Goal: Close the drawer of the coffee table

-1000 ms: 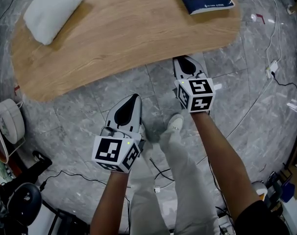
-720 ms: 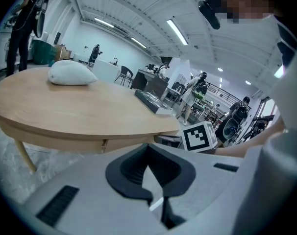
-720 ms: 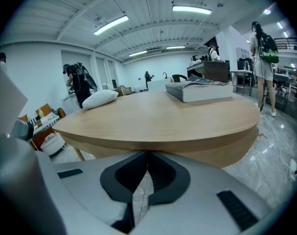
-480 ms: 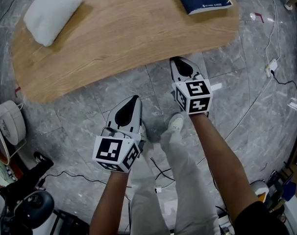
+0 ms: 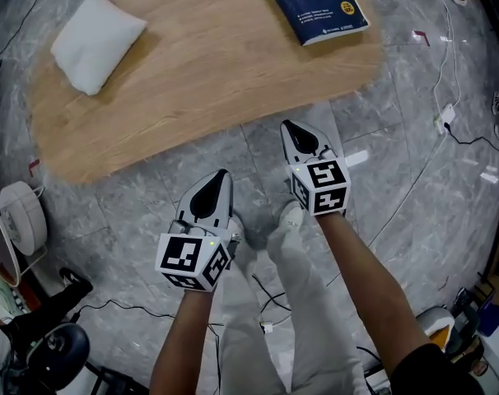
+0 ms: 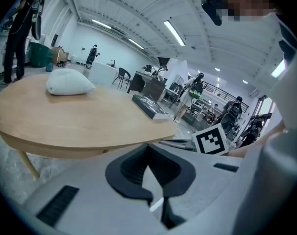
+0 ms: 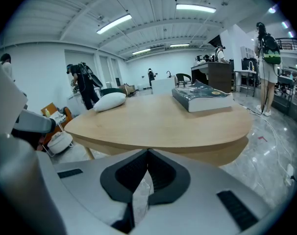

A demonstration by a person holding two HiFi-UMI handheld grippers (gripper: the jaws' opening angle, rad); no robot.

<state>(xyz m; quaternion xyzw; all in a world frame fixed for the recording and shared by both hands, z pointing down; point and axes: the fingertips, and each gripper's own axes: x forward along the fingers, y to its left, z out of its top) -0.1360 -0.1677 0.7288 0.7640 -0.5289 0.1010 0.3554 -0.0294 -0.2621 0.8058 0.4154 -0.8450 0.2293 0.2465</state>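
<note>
Jaws together and empty, the left gripper and right gripper hover before the oval light-wood table; no open drawer shows, so closing seems done, leaving only withdrawal.

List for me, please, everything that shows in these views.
coffee table: one, light wood top, upper head view
pillow: one, white, table's left end
book: one, dark blue, table's right end
fan-like appliance: one, white, floor at left
cable with plug: one, white, floor at right
left gripper: one, grey, fingers shut, empty, over floor
right gripper: one, grey, fingers shut, empty, close to table's edge
legs: two, pale trousers, below grippers
</note>
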